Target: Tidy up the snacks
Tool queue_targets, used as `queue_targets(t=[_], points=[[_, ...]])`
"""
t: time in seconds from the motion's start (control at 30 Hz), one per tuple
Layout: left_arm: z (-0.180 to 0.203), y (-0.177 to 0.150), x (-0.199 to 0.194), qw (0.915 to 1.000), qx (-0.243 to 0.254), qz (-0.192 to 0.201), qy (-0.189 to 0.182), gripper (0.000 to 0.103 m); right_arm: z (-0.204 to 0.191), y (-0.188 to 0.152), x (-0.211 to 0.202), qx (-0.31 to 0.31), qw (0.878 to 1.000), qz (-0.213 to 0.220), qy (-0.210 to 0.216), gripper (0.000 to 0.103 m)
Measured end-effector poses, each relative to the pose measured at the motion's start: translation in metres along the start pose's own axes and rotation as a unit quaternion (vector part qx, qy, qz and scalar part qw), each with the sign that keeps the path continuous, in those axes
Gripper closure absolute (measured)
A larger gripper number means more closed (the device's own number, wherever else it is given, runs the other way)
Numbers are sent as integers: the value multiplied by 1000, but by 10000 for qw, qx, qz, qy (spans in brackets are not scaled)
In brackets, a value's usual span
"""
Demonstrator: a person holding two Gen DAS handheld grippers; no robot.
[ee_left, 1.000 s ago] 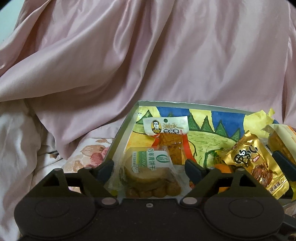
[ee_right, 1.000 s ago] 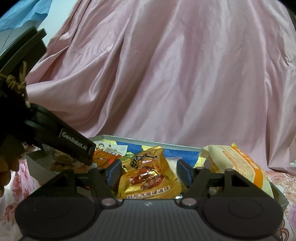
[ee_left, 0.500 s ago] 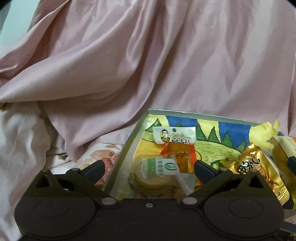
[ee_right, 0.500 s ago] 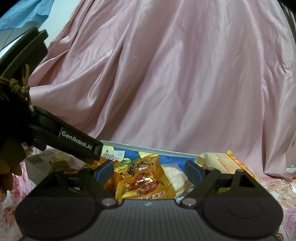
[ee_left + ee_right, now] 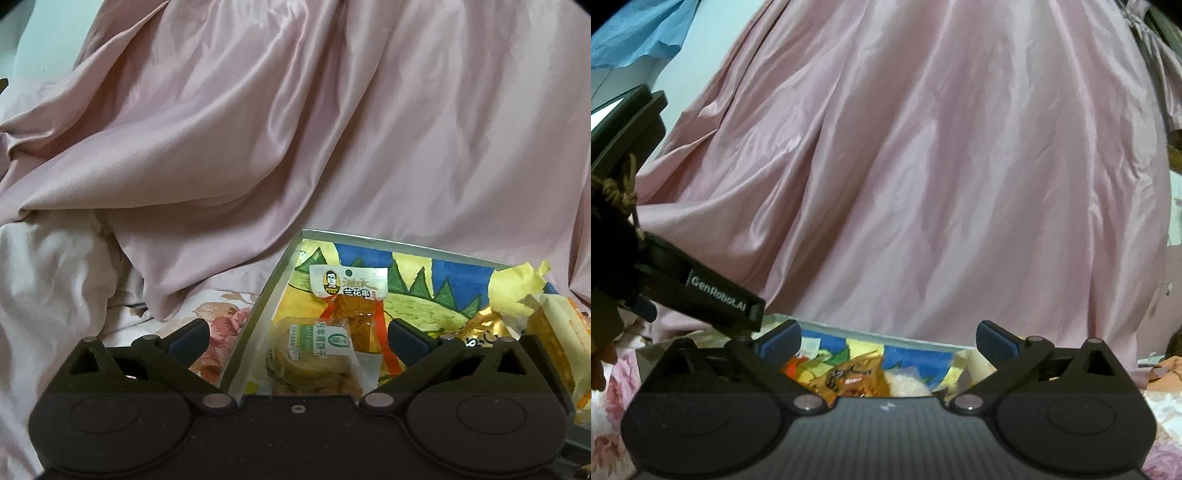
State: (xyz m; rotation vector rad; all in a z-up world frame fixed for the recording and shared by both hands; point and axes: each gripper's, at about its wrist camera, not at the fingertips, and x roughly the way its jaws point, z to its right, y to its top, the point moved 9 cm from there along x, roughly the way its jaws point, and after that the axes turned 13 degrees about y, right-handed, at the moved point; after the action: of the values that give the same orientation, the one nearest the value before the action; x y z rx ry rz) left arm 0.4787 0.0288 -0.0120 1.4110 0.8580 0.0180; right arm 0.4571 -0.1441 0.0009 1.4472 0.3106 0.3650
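A shallow box (image 5: pixel 266 295) with a painted landscape floor holds the snacks. My left gripper (image 5: pixel 298 334) hangs open just above its near left corner. A clear biscuit pack (image 5: pixel 317 354) lies below, between the fingers and untouched. Behind it lies a white-topped orange pack (image 5: pixel 349 288). A gold pack (image 5: pixel 484 328) and a yellow-orange pack (image 5: pixel 557 332) lie to the right. In the right wrist view my right gripper (image 5: pixel 888 338) is opening, with nothing pressed by its pads. The gold pack (image 5: pixel 849 376) and a white round snack (image 5: pixel 908 384) lie under it in the box (image 5: pixel 886 335).
Pink satin cloth (image 5: pixel 295 147) rises in folds right behind the box. Floral bedding (image 5: pixel 225 325) lies left of the box. The left gripper's body (image 5: pixel 701 291) and a person's hand (image 5: pixel 598 362) fill the left edge of the right wrist view. Blue cloth (image 5: pixel 635 33) hangs at top left.
Both grippers spread their jaws wider and rose a little. The biscuit pack and the gold pack, earlier close between the fingers, now lie free in the box.
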Motion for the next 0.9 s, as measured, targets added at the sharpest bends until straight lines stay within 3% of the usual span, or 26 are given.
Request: queue_targets(t=[0.2,0.4,0.9], points=[[-5,1,-13,9998,-201,-78,-45,1,10,14,-11,59,9998,59,-165,0],[-14,1,-30,9970,-712,-270,-124,1,20,31,-29,176,9993,162,-293,0],[-32,-2,-93,9968,-751,31,-271,1,31,52,-77,392,9978,168,-511,0]])
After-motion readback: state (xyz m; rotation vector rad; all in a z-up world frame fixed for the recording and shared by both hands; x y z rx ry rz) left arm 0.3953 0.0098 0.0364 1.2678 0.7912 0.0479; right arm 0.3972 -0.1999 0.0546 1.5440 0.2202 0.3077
